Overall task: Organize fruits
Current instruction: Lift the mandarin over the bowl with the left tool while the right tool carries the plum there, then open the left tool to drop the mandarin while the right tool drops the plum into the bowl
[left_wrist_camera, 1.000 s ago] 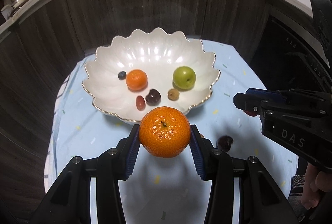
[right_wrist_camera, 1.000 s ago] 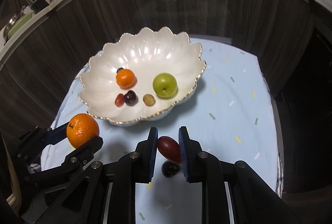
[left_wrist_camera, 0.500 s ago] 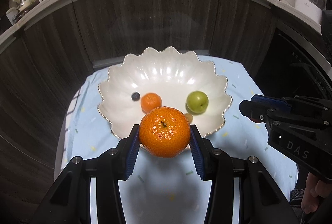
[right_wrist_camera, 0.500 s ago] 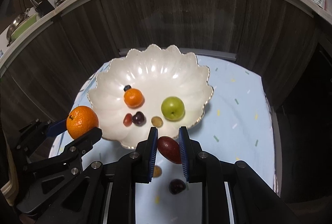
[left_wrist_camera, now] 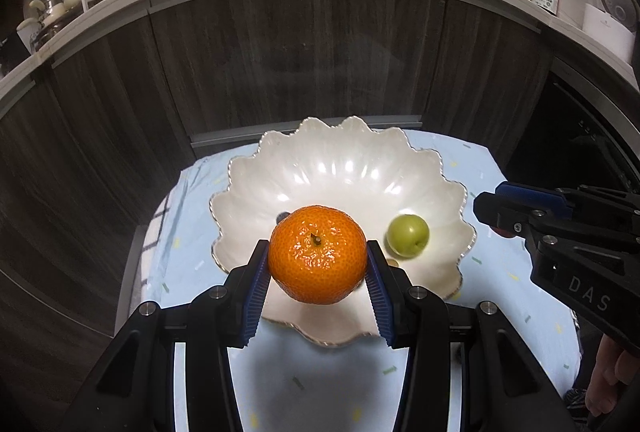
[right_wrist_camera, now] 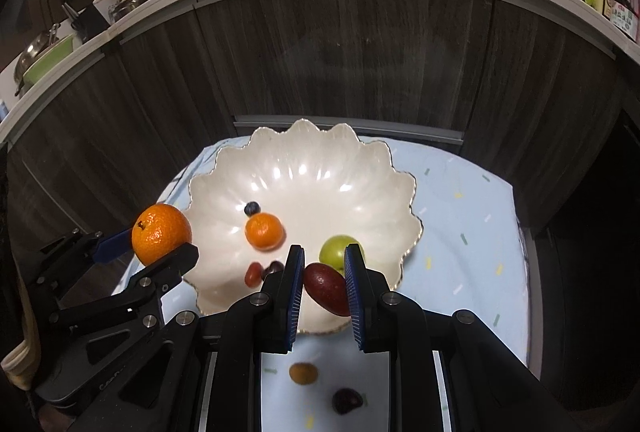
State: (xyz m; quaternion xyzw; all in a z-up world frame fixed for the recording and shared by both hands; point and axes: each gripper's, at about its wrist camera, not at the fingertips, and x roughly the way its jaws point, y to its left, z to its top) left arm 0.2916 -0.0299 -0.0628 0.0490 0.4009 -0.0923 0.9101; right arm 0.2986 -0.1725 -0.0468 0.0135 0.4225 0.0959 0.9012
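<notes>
The left gripper (left_wrist_camera: pixel 318 286) is clenching a large round orange mandarin (left_wrist_camera: pixel 317 254) above the near rim of the white scalloped ceramic bowl (right_wrist_camera: pixel 304 167). The right gripper (right_wrist_camera: pixel 322 292) is grasping a dark red oval fruit (right_wrist_camera: pixel 328 288) at the bowl's five o'clock edge, beside a green round fruit (right_wrist_camera: pixel 338 250) sitting inside.
</notes>
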